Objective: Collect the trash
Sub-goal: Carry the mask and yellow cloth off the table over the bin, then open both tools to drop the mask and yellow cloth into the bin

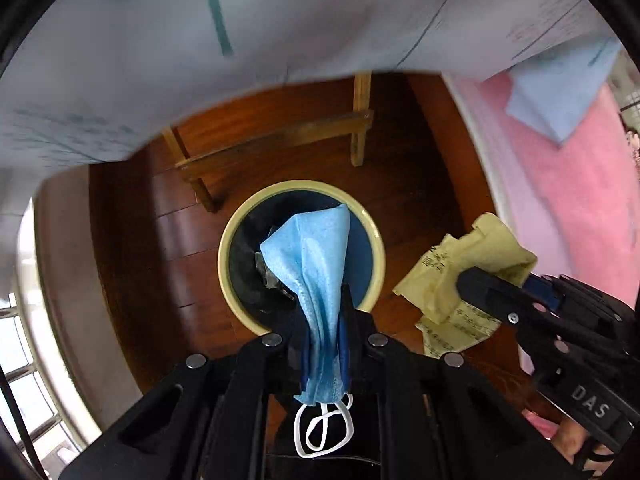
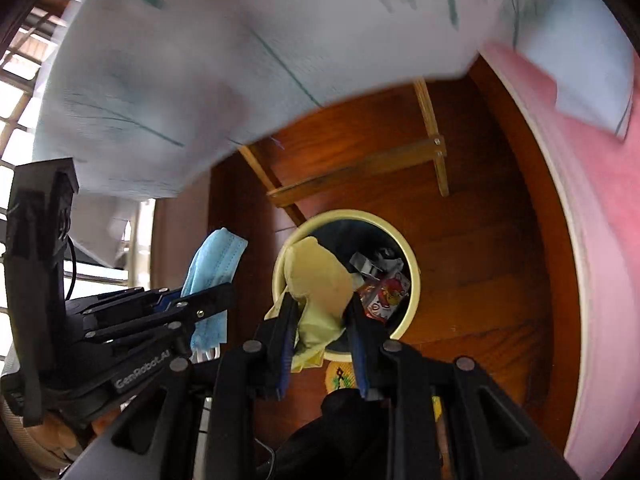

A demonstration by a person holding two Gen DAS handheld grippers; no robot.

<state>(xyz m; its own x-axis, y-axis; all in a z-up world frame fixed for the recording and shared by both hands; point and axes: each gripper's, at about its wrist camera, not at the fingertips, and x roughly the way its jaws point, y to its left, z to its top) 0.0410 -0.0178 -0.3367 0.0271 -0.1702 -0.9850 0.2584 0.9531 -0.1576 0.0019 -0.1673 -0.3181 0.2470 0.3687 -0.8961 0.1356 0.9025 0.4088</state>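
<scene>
**Both grippers loaded, hanging over the bin**

Largest thing in view: a pale printed sheet [image 1: 280, 20] draped across the top of both cameras, blurred, its edge overhanging the wooden floor [image 1: 128, 240]. A pink surface [image 1: 560, 200] curves along the right. I take it I'm working below a table edge, which is why the bin [image 1: 240, 232] stands on the floor here, within reach of a drop.

The bin is round, cream-rimmed, dark inside, with wrappers already in it [image 2: 384, 288].

My left gripper [image 1: 324, 344] is clamped on the blue face mask [image 1: 312, 256], ear loops dangling behind the fingers. The mask hangs straight above the opening, so I judge it ready to let go.

My right gripper [image 2: 320, 320] pinches a crumpled yellow paper [image 2: 320, 280]. From its own camera it lines up over the rim; the left view puts it just beside the bin, so I'd shift inward before releasing
</scene>
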